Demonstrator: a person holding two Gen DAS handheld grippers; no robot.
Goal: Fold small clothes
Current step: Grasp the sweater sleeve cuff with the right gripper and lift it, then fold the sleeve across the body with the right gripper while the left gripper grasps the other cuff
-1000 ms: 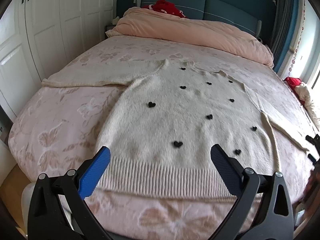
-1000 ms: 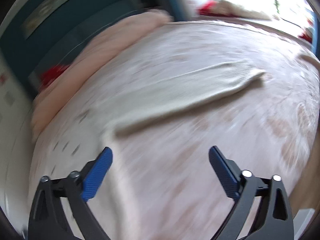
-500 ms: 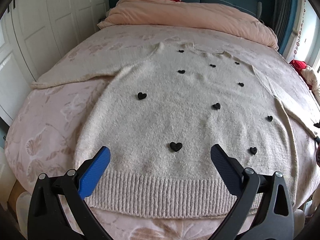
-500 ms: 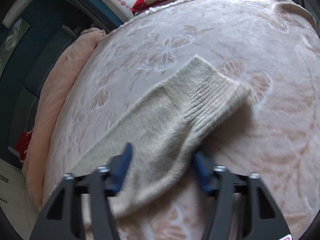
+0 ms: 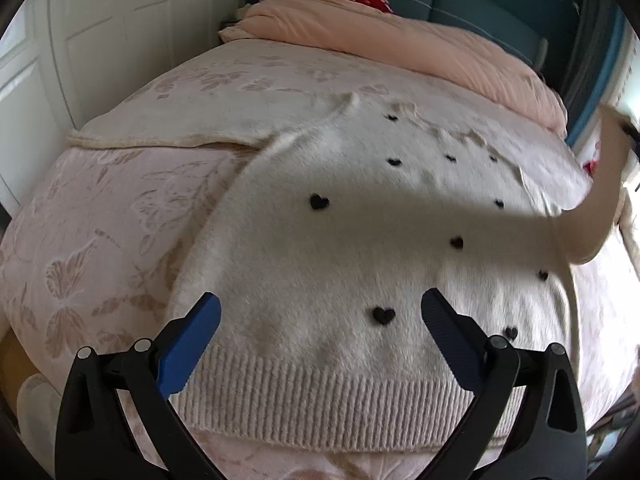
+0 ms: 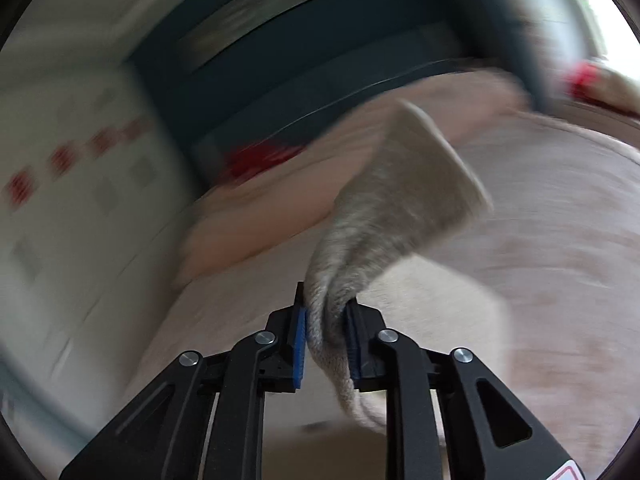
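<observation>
Cream sweater (image 5: 344,240) lies flat on bed (image 5: 100,240), hem nearest camera. Left tool (image 5: 320,316) spread wide, empty, above hem. Right tool (image 6: 326,328) clenched on sleeve (image 6: 400,200), sleeve lifted clear of bed.

Home bedroom: wide bed with pink butterfly-pattern bedspread (image 5: 100,248), rolled peach duvet (image 5: 400,52), teal padded headboard (image 5: 460,0), white panelled wardrobe doors (image 5: 120,40).

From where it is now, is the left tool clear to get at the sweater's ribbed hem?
Probably yes. The left tool hangs open right above the ribbed hem, nothing lying between them. The right tool holds only the sleeve, off to the side.
</observation>
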